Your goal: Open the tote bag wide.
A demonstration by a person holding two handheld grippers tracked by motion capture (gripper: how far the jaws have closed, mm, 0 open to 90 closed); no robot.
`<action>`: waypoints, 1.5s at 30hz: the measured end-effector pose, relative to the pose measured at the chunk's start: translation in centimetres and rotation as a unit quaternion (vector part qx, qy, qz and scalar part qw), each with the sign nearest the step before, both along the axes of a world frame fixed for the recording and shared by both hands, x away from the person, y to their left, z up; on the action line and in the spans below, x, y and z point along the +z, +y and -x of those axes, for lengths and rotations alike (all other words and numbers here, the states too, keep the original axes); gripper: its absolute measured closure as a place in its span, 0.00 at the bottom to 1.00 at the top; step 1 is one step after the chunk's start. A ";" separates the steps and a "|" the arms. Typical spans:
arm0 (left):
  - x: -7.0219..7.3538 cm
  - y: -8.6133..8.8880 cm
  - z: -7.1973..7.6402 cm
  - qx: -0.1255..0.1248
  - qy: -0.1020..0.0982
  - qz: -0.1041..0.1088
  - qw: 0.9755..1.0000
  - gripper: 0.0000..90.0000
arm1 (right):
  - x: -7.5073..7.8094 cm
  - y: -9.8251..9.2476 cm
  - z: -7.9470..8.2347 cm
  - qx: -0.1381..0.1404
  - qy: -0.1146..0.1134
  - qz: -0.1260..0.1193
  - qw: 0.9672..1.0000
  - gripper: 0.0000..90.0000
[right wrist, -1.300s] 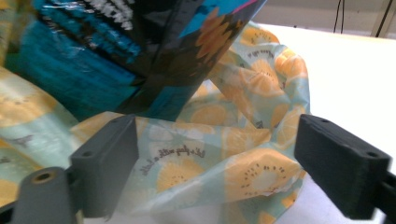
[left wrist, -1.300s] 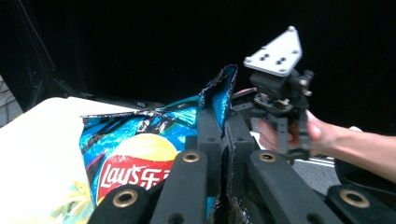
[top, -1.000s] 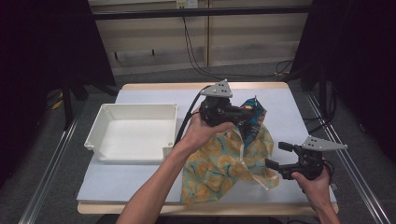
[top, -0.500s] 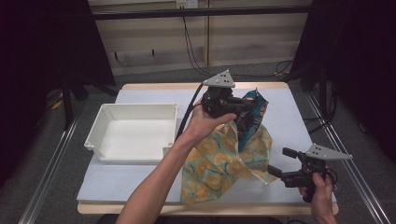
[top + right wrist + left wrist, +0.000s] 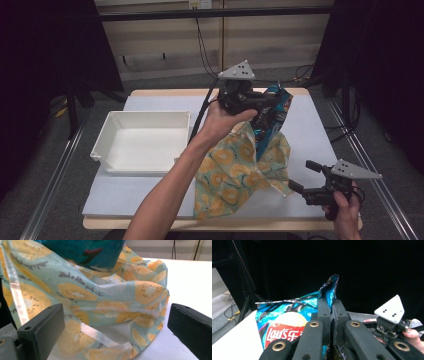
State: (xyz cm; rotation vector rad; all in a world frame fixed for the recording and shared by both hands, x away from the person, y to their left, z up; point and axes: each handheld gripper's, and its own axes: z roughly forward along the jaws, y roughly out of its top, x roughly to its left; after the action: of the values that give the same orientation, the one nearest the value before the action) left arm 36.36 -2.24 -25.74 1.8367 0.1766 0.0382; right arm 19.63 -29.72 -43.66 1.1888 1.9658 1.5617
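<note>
Where the high view looks down, a pale counter (image 5: pixel 150 200) with a wooden rim stands in a dark room, black drapes at both sides, a beige wall and cables behind. A white tray (image 5: pixel 142 142) sits toward its left edge. The left claw (image 5: pixel 265 102) grips a blue chip bag (image 5: pixel 272 117) above a fruit-print bag (image 5: pixel 240 172) right of centre; the right claw (image 5: pixel 302 177) gapes near the front right corner.

Along the left claw view, jaws pinch the chip bag (image 5: pixel 287 320) against blackness.

Through the right claw view, spread jaws flank the fruit-print bag (image 5: pixel 100 300).
</note>
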 end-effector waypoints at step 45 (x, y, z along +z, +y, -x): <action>5.8 7.5 -1.8 0.087 -0.010 0.067 0.994 0.97 | 0.4 -0.2 0.0 0.020 -0.007 0.003 1.000 0.00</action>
State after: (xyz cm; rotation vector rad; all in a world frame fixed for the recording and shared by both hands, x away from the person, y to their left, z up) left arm 38.16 5.29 -19.95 1.6833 0.3164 0.1631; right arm 19.67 -29.88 -43.28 1.1414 1.9949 1.5784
